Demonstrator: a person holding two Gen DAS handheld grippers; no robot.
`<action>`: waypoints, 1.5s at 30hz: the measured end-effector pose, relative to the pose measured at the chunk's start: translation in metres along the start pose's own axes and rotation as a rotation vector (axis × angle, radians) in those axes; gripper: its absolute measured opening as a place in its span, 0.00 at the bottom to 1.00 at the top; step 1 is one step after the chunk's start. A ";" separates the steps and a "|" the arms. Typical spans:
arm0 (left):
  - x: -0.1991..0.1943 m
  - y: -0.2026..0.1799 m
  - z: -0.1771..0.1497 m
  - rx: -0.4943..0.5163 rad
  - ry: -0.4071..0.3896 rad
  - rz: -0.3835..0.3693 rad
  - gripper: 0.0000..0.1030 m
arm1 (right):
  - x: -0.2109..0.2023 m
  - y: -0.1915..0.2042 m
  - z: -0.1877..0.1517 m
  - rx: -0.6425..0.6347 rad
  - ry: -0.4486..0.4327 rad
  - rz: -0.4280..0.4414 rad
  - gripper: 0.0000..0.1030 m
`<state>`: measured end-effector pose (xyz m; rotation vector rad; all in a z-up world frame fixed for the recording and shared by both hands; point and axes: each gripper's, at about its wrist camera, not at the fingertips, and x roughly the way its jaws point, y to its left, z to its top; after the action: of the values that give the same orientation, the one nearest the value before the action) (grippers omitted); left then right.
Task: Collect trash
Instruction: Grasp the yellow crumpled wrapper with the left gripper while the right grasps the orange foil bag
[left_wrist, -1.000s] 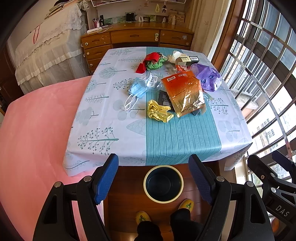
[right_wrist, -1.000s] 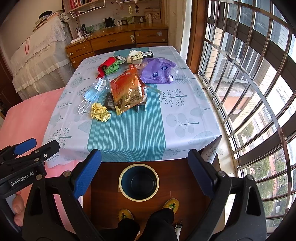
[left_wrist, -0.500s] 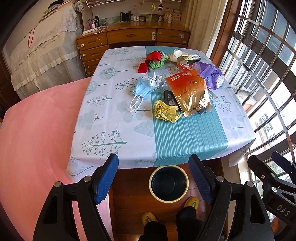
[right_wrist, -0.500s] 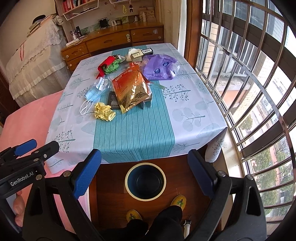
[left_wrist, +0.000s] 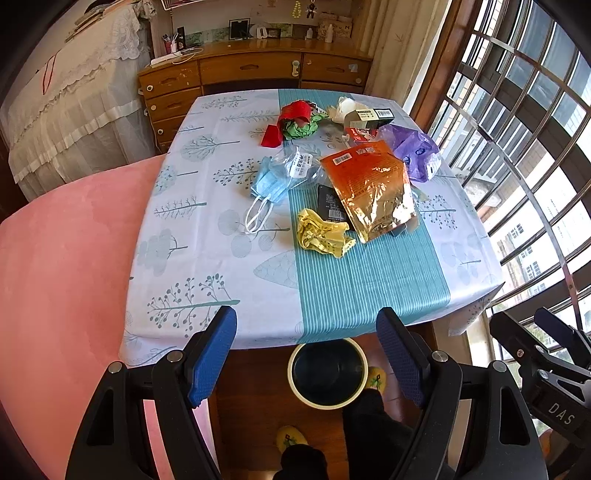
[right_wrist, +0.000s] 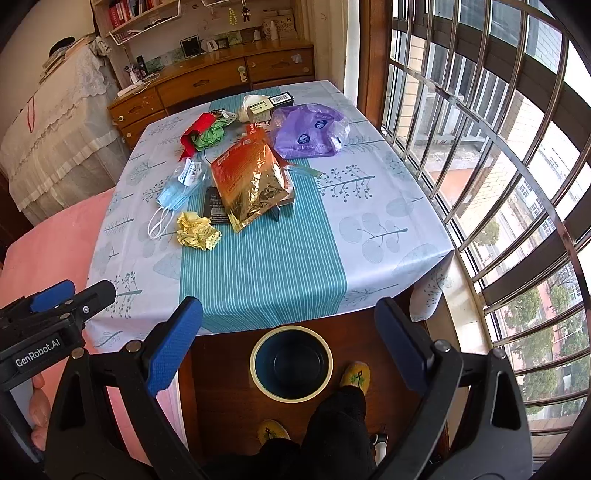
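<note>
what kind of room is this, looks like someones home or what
Most likely a lived-in room at home, perhaps a bedroom or study. A wooden dresser with small ornaments stands behind the cloth-covered table, a shelf of books hangs above, and barred windows look out over neighbouring buildings.

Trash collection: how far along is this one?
Nothing done: the bin on the floor looks empty. Nothing in hand: left gripper and right gripper are both open. Still on the table: yellow wrapper, face mask, orange pouch, purple bag and more.
</note>
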<state>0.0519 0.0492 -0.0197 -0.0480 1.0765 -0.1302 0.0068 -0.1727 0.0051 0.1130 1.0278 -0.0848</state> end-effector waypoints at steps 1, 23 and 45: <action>0.002 0.000 0.004 -0.009 -0.005 0.002 0.78 | 0.006 0.000 0.005 -0.009 0.007 0.005 0.91; 0.163 0.016 0.082 -0.503 0.177 0.067 0.73 | 0.192 0.000 0.168 -0.310 0.201 0.295 0.90; 0.233 0.006 0.092 -0.547 0.240 0.139 0.38 | 0.269 0.062 0.190 -0.529 0.258 0.499 0.14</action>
<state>0.2423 0.0223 -0.1798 -0.4584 1.3259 0.2936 0.3145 -0.1414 -0.1252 -0.1075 1.2200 0.6671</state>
